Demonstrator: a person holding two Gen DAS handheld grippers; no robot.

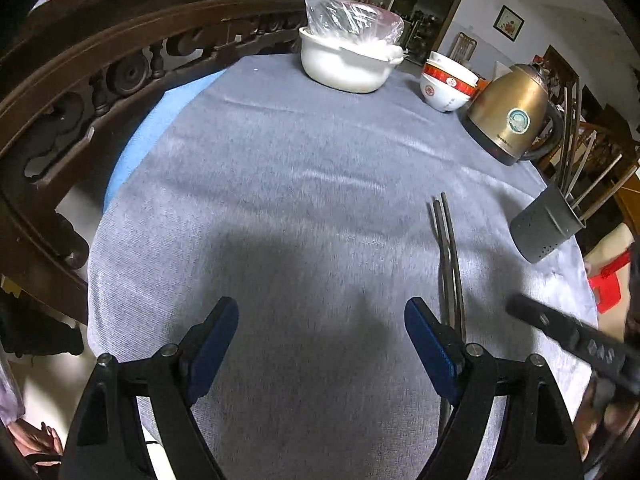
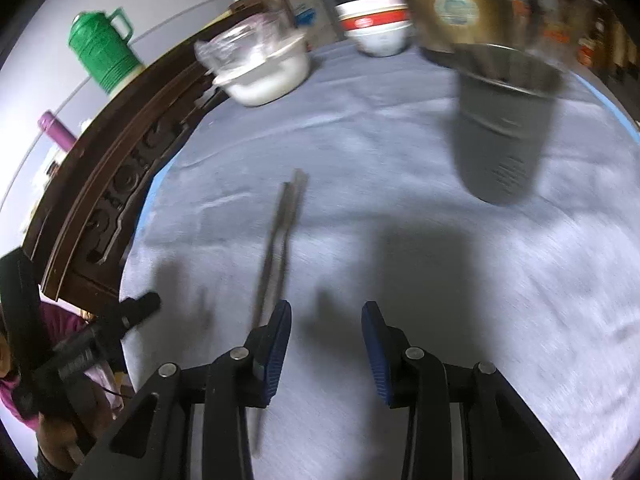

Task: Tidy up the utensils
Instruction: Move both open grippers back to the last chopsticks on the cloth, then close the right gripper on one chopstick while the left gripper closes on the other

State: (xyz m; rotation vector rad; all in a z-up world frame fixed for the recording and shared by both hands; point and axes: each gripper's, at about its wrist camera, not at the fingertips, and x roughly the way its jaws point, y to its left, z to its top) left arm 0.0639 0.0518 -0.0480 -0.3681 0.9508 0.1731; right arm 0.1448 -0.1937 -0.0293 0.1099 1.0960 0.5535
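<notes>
A pair of dark chopsticks (image 1: 448,248) lies side by side on the grey cloth (image 1: 304,184). A grey perforated utensil holder (image 1: 544,228) with several utensils in it stands at the right edge. My left gripper (image 1: 320,312) is open wide over bare cloth, and the chopsticks pass just outside its right finger. In the right wrist view the chopsticks (image 2: 284,232) run under the left finger of my right gripper (image 2: 326,312). Its jaws stand apart with nothing between them. The holder (image 2: 504,128) is blurred, ahead and to the right.
A white pot (image 1: 344,68) covered by a plastic bag, stacked bowls (image 1: 448,84) and a gold kettle (image 1: 512,112) stand along the far edge. A carved dark wooden rail (image 1: 80,92) curves along the left. A green jug (image 2: 104,52) stands beyond it.
</notes>
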